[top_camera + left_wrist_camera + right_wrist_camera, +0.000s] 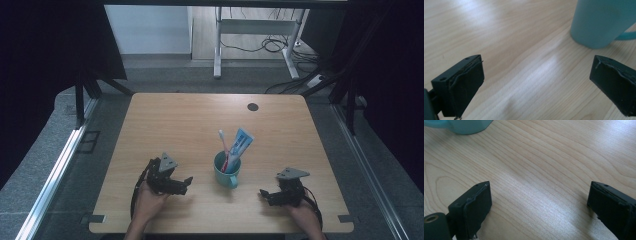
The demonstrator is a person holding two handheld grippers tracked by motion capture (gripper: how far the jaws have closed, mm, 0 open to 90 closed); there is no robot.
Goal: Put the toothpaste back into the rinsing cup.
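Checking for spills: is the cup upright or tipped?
Upright: the teal cup stands on its base on the table, toothbrush and toothpaste tube sticking up out of it.

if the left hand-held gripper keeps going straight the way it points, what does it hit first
Probably the teal cup. The left hand-held gripper points right toward it with open jaws over bare table; the cup sits slightly right of its line, so it might only graze it.

Teal mug point(226, 170) upright mid-table (handle toward front), w/ toothbrush point(223, 143) & toothpaste tube point(240, 143) inside.
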